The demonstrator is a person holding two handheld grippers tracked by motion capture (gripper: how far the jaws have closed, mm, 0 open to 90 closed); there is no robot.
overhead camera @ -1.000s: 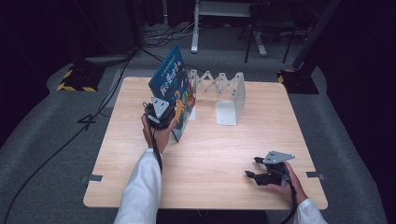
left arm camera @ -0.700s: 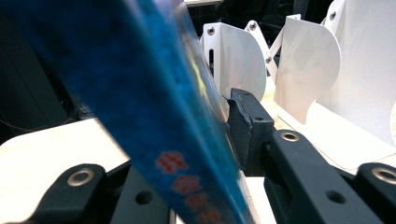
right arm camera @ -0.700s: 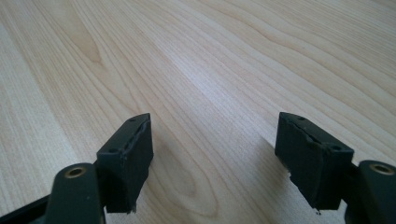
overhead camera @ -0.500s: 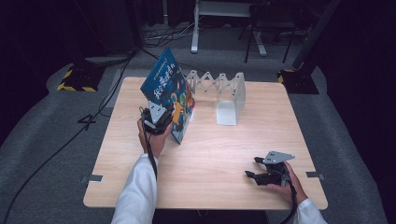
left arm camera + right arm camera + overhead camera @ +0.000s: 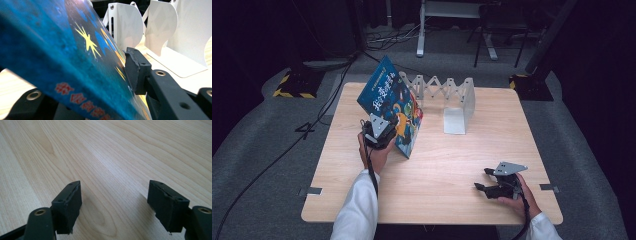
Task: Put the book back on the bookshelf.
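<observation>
Nearest, the right gripper point(image 5: 482, 180) rests low on the counter point(image 5: 452, 165), fingers spread and empty. Farther off, the left gripper point(image 5: 398, 121) has just been opening; the tilted blue picture book point(image 5: 62, 62) leans between its fingers point(image 5: 135, 70), bottom edge on the counter, before the white bookend rack point(image 5: 447, 95).

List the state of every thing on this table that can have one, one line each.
Blue illustrated picture book: closed, tilted, one corner down on the table, leaning over to the left.
White metal accordion book rack: extended, upright, no book in it.
Left gripper: at the book's lower edge, book between its fingers, jaws have just been opening.
Right gripper: open, nothing between its fingers, low over the light wooden table.
</observation>
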